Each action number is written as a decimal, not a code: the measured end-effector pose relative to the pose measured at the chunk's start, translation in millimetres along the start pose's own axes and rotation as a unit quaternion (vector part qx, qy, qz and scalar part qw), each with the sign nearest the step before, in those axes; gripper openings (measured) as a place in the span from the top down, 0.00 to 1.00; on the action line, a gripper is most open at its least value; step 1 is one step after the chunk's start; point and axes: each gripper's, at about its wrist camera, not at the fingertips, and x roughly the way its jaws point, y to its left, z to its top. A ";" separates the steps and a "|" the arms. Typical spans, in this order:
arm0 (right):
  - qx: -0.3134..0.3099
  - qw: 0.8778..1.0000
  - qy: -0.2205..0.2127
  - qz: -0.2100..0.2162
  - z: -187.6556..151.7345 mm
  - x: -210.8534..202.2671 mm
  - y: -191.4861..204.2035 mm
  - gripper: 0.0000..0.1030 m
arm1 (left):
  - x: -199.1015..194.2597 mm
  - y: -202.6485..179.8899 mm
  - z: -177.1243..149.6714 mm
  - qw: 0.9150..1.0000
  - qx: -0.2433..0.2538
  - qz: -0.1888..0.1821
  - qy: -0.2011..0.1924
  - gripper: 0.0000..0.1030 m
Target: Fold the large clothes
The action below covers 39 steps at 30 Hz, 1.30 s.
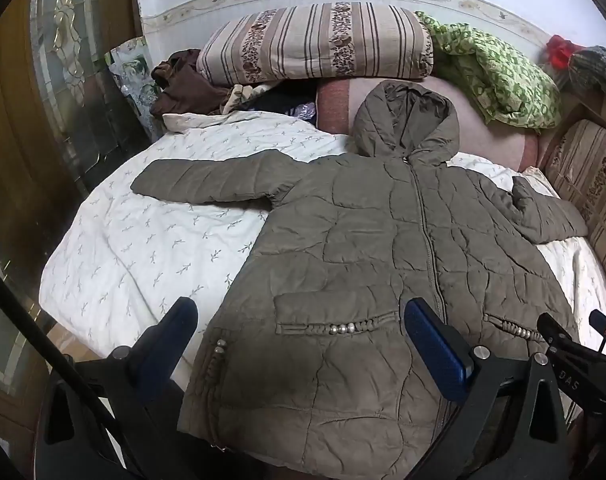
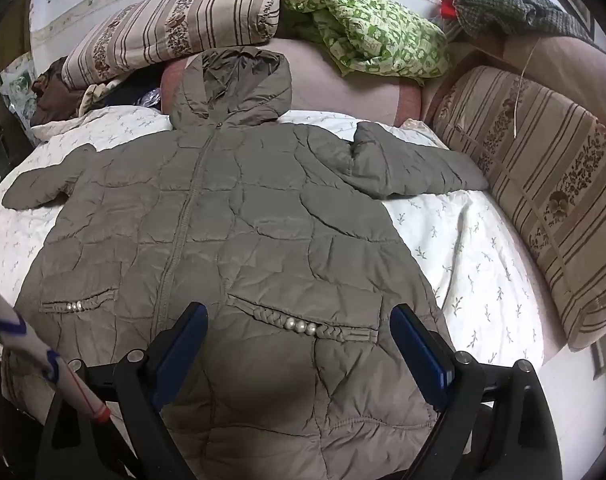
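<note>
Left wrist view shows the letters "DAS" on the black frame of the right gripper point(image 1: 571, 328) at the right edge, while the left gripper point(image 1: 299, 328) holds its blue-padded jaws wide apart and empty above the hem of a quilted olive hooded jacket point(image 1: 367, 232), zipped, with bead-trimmed braided pockets, spread flat on a white leaf-print quilt point(image 1: 143, 240). Right wrist view has its own jaws equally spread over the jacket's near edge, with a striped floral pillow point(image 2: 543, 184) along the quilt's right edge and a green patterned cloth point(image 2: 367, 32) at the far edge.
</note>
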 end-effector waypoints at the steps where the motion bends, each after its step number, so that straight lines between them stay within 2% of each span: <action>1: 0.000 1.000 -0.001 -0.001 -0.5 -0.2 -1.0 0.08 | 0.4 0.2 -0.4 1.000 0.000 -0.001 0.000 0.00; 39: -0.005 1.000 0.012 -0.008 -7.0 7.6 -0.8 0.08 | 9.6 -7.4 -10.1 1.000 0.011 -0.004 0.022 0.00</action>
